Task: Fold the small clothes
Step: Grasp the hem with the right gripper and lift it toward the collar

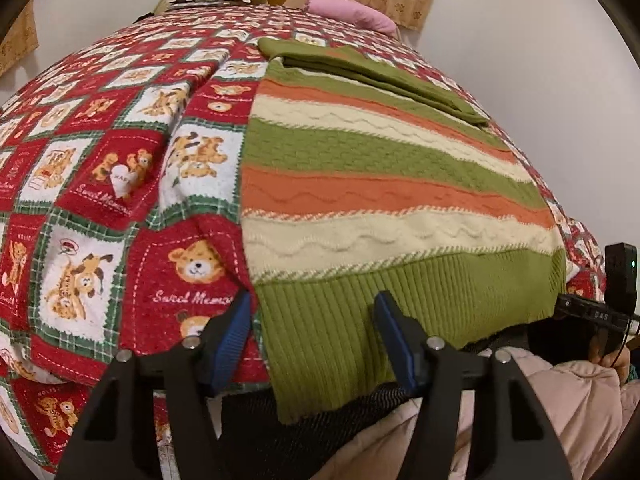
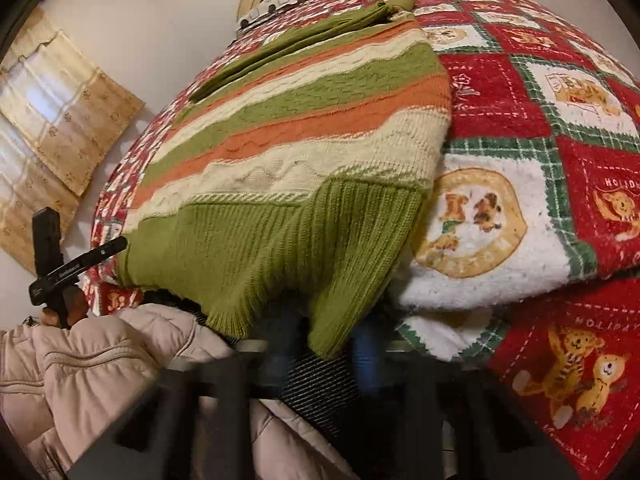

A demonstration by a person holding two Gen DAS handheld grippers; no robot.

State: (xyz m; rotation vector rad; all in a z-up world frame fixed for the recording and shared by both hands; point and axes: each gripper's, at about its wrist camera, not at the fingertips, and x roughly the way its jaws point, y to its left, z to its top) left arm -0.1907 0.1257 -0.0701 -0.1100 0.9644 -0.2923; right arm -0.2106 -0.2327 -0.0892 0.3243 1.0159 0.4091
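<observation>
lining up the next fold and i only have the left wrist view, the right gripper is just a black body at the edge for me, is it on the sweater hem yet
Observer: Not shut on it. In the right wrist view the right gripper is blurred, its fingers apart, just below the green hem.
Operator: any fabric between them
Observer: Yes, the hem corner droops over the bed edge and hangs down between the two fingers.
Operator: whats next to the sweater on that side
Observer: Its side edge lies beside a white quilt patch with a round bear design.
</observation>
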